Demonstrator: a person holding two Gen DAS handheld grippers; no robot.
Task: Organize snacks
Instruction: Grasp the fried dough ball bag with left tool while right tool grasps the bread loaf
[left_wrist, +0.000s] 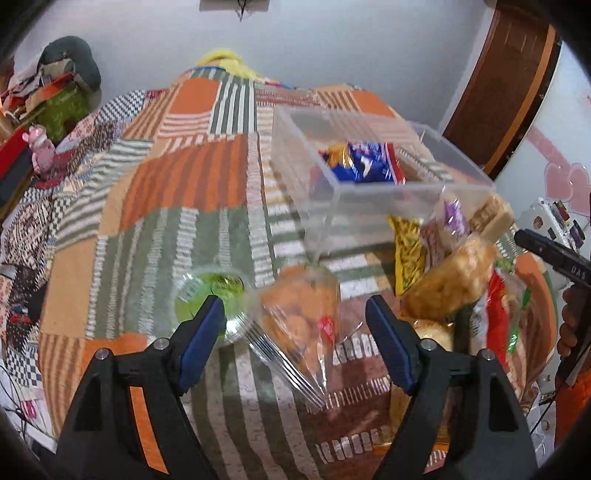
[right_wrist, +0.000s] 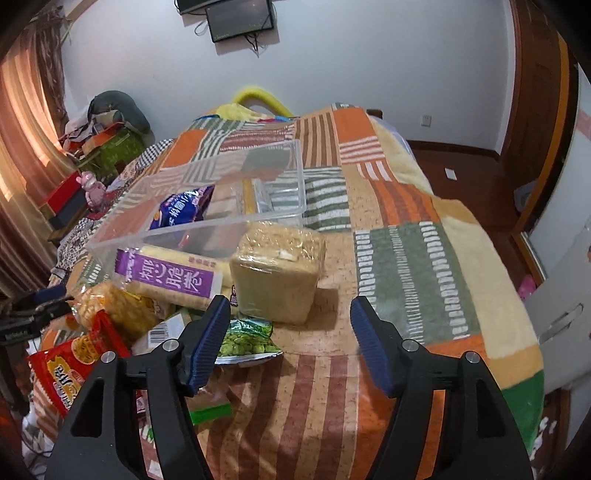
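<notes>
Left wrist view: left gripper (left_wrist: 295, 317) wide open, empty, over cookie bag (left_wrist: 299, 314) in frame middle. Bag soft, crinkly, crumbly; pinch gently at top. Right gripper (right_wrist: 290, 325) open, empty.

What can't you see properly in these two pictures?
- Left wrist view: the clear bag of orange snacks is motion-blurred, so its label is unreadable.
- Right wrist view: the red packet is half hidden by the right gripper.
- Right wrist view: the blue packet is hazy behind the clear box wall.

White walls (right_wrist: 369, 55), wall-mounted screen (right_wrist: 240, 22), sunlit striped curtains (right_wrist: 26, 122)
</notes>
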